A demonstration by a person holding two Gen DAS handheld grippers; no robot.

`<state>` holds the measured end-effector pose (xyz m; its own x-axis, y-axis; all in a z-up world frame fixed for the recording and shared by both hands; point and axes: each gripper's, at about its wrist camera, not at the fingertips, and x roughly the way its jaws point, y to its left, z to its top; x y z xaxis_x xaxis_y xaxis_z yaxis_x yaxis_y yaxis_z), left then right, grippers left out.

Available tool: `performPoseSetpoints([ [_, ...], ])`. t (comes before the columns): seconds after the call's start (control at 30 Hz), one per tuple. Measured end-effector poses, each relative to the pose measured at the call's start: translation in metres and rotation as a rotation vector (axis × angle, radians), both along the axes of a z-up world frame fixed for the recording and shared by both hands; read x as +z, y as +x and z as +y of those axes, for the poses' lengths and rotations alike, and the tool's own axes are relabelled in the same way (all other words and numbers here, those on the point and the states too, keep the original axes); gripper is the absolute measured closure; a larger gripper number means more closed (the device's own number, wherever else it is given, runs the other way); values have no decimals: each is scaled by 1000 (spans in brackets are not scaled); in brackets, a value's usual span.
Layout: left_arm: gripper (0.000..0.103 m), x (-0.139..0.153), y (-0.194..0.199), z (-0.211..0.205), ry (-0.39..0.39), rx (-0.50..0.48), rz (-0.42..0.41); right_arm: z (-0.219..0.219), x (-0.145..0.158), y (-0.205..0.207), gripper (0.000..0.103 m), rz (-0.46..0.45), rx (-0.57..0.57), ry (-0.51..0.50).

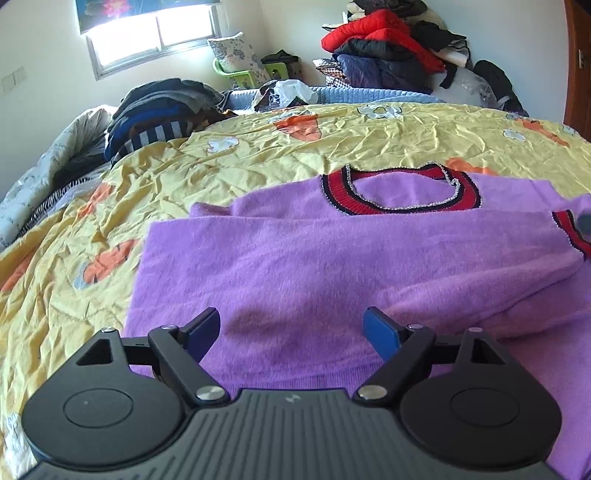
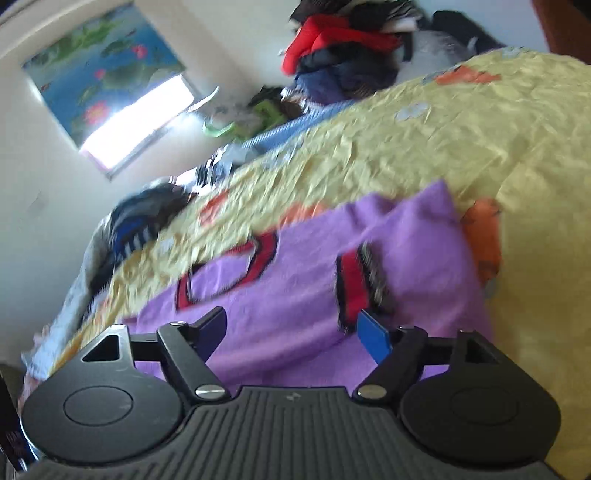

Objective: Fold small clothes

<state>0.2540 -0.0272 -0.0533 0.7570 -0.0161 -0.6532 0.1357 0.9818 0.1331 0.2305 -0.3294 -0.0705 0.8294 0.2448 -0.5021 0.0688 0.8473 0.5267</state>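
Bare yellow bedspread (image 1: 258, 155) surrounds the sweater (image 1: 295, 258); clothes pile (image 1: 159, 110) behind.

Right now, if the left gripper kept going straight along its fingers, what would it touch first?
Most likely the purple sweater. The left gripper is open, its fingers spread just above the fabric, and the folded sleeve lies across its line ahead. Depth is unclear, so the exact contact spot is uncertain.

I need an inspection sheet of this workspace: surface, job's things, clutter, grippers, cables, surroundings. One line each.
Surface: bed with wrinkled yellow bedspread, orange and white prints.
Job's things: purple sweater lying on it, red collar showing, a sleeve folded across the body, red cuff.
Clutter: dark clothes pile on the far bed edge; red jacket heap beyond.
Grippers: left gripper open above the sweater; right gripper open, view blurred.
Cables: nothing seen.
Surroundings: window, green basket.
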Motion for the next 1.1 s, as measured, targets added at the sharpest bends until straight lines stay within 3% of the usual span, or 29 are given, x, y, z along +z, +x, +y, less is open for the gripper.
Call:
performPoseSetpoints([
  [0.13, 18, 5, -10, 5, -31, 12, 6, 5, 0, -12, 24, 19, -13, -19],
  [0.37, 18, 4, -36, 13, -60, 25, 41, 31, 12, -52, 12, 11, 120, -137],
  [0.7, 18, -8, -85, 34, -69, 54, 77, 46, 3, -102, 11, 70, 203, -176],
  [1.1, 15, -11, -127, 44, -82, 86, 73, 59, 4, -145, 9, 77, 253, -252],
])
